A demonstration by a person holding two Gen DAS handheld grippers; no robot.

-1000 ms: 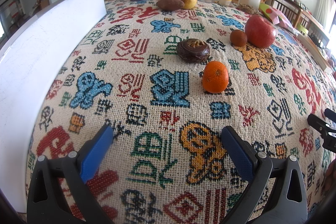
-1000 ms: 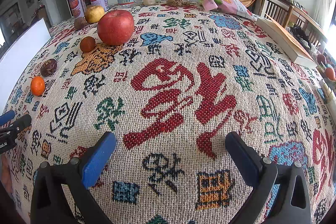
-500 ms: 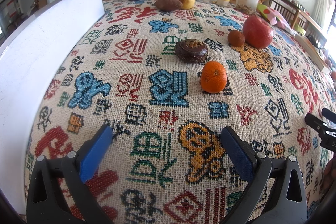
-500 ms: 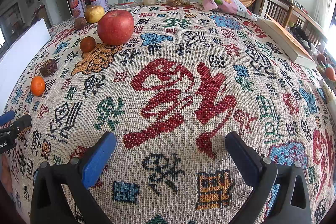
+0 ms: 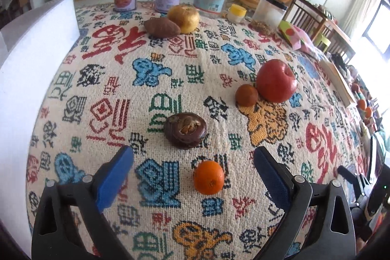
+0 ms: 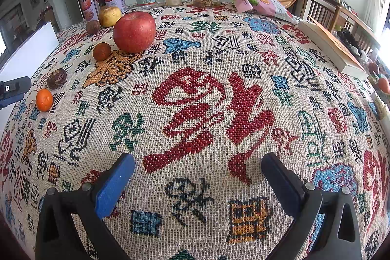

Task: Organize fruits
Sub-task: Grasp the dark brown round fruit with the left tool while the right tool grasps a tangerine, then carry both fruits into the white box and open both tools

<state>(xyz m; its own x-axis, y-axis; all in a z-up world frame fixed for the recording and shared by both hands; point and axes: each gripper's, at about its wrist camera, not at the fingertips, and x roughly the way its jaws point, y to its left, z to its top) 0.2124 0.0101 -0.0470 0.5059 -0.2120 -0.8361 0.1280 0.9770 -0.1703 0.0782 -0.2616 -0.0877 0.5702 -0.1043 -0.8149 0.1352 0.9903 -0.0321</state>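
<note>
Left gripper [image 5: 193, 171] closing, wide jaws bracketing small orange [image 5: 209, 177] without contact yet; just beyond orange, dark brown fruit [image 5: 185, 130]. Off-centre pinch could roll it across surface [image 5: 329, 138]. Right gripper [image 6: 198, 171] wide, empty.

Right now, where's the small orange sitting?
In the left wrist view the small orange lies on the tablecloth between the closing left claw's fingers, untouched, just in front of the dark brown fruit.
</note>
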